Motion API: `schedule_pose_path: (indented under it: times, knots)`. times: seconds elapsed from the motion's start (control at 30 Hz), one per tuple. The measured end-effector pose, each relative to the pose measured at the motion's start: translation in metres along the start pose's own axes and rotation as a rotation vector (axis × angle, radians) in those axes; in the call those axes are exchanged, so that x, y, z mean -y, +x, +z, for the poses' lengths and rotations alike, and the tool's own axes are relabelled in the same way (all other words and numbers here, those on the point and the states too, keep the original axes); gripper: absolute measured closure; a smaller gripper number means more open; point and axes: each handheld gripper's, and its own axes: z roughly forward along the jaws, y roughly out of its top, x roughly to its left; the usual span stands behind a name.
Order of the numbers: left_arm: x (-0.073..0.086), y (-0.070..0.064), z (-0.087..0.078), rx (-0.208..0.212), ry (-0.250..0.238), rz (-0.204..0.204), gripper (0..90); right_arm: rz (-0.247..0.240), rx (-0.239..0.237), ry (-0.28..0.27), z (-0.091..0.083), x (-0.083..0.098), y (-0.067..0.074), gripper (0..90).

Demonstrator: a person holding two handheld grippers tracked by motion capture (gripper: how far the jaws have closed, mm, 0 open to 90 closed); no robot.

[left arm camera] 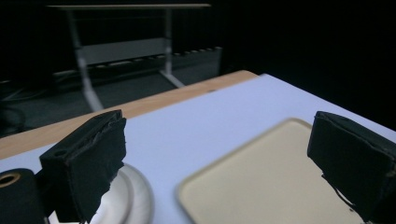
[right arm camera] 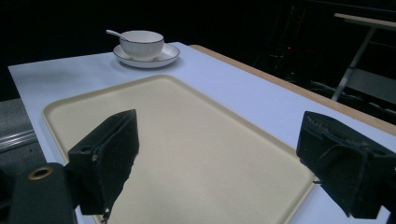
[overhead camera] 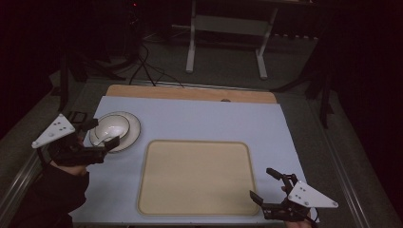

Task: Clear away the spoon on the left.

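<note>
Two open grippers at a pale blue table (overhead camera: 199, 118), one beside a bowl set.

Nearest, the right gripper (overhead camera: 266, 185) hangs with jaws spread wide, grasping nothing, at the near right corner of the flat cream plastic tray (overhead camera: 195, 175). Farther off at the left, the left gripper (overhead camera: 97, 135), also released, has one jaw over the rim of the round white saucer (overhead camera: 133, 130). On that saucer stands the white ceramic bowl (right arm camera: 141, 43) with a white spoon (right arm camera: 114, 34) in it.

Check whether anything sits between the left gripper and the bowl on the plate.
Nothing visible does. The left gripper is open right beside the plate that carries the bowl, with a spoon resting in it. Only bare blue table cover lies around them; the cream tray sits off to the side.
</note>
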Motion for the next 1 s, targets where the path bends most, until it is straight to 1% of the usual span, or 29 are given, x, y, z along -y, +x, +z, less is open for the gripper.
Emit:
schedule_pose_path:
  times: [0.03,0.1,0.17,0.23,0.37,0.43,0.5,0.57,0.63,0.7,0.77,0.8,0.83,0.87,0.9,0.97,1.0]
  knots:
    - [0.001,0.004,0.000,-0.011,-0.006,-0.013,5.1,-0.001,0.000,-0.002,0.000,0.000,0.000,13.1]
    - [0.004,0.012,0.001,-0.046,-0.009,-0.040,5.7,-0.001,-0.001,-0.002,0.000,0.000,0.000,13.1]
    - [0.008,0.019,0.001,-0.053,-0.009,-0.082,5.7,-0.002,-0.004,-0.002,0.000,0.000,0.000,13.1]
    - [0.012,0.024,0.002,-0.098,0.004,-0.099,5.7,-0.002,-0.007,-0.002,0.000,0.000,0.000,13.1]
    - [0.023,0.034,0.003,-0.136,0.014,-0.172,5.7,-0.004,-0.010,0.002,0.001,0.001,0.000,13.1]
    - [0.028,0.038,0.003,-0.138,0.018,-0.207,5.7,-0.004,-0.009,-0.001,0.001,0.000,0.001,13.1]
    - [0.034,0.041,0.004,-0.154,0.028,-0.236,5.7,-0.003,-0.010,-0.003,0.001,0.000,0.001,13.1]
    - [0.040,0.044,0.004,-0.154,0.026,-0.280,5.7,-0.004,-0.012,-0.002,0.002,0.000,0.001,13.1]
    - [0.045,0.048,0.005,-0.165,0.037,-0.315,5.7,-0.009,-0.014,0.002,0.002,0.000,0.001,13.1]
    - [0.051,0.051,0.006,-0.180,0.044,-0.362,5.7,-0.014,-0.016,0.013,0.003,0.000,0.002,13.3]
    - [0.056,0.054,0.005,-0.180,0.043,-0.417,5.7,-0.014,-0.025,0.020,0.005,0.001,0.002,13.3]
    - [0.059,0.055,0.005,-0.192,0.046,-0.430,5.8,-0.013,-0.027,0.019,0.005,0.001,0.002,13.3]
    - [0.061,0.056,0.006,-0.191,0.053,-0.443,5.8,-0.013,-0.026,0.018,0.005,0.001,0.002,13.3]
    - [0.061,0.056,0.006,-0.191,0.053,-0.443,5.8,-0.013,-0.026,0.018,0.005,0.001,0.002,13.3]
    - [0.066,0.057,0.007,-0.189,0.061,-0.473,5.8,-0.013,-0.025,0.017,0.005,0.001,0.002,13.3]
    - [0.070,0.058,0.008,-0.188,0.073,-0.495,5.7,-0.013,-0.023,0.018,0.005,0.001,0.002,13.3]
    - [0.072,0.059,0.008,-0.186,0.076,-0.514,5.7,-0.013,-0.024,0.019,0.005,0.001,0.002,13.3]
